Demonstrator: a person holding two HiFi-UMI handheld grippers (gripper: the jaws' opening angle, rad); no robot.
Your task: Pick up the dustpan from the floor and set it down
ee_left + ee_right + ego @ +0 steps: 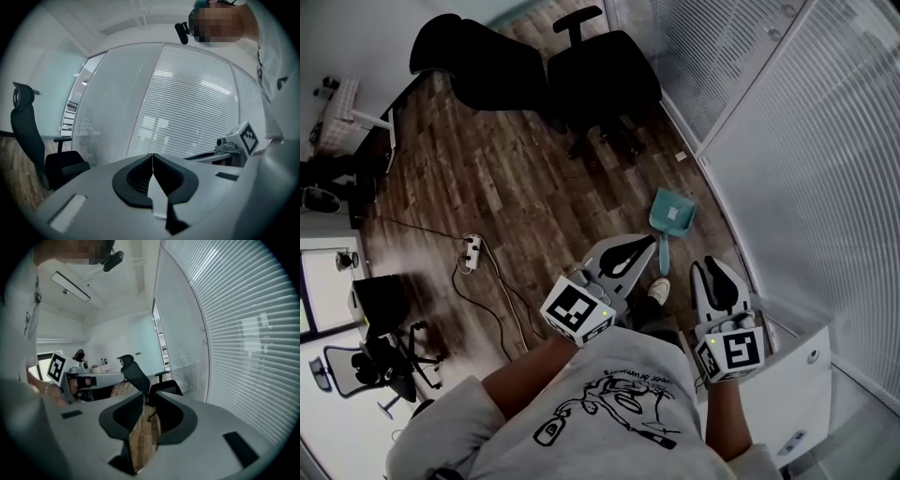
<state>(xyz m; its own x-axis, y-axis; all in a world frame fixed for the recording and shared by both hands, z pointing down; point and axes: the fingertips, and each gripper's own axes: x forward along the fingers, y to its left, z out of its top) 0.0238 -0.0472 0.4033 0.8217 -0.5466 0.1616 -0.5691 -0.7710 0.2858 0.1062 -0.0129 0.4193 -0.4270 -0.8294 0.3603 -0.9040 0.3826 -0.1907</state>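
A teal dustpan [672,217] lies on the wooden floor close to the blind-covered wall, its handle toward me. My left gripper [637,248] hovers just short of that handle, and its jaws are shut with the pads meeting at the tips and nothing held [152,157]. My right gripper [710,265] hangs to the right of the dustpan and nearer to me. Its jaws stand a little apart [149,401], only floor showing through the gap. Neither gripper view shows the dustpan.
Two black office chairs [600,75] stand further along the floor. A power strip [470,251] with a trailing cable lies to the left. The glass wall with blinds [787,159] runs along the right. My shoe [659,289] is below the dustpan.
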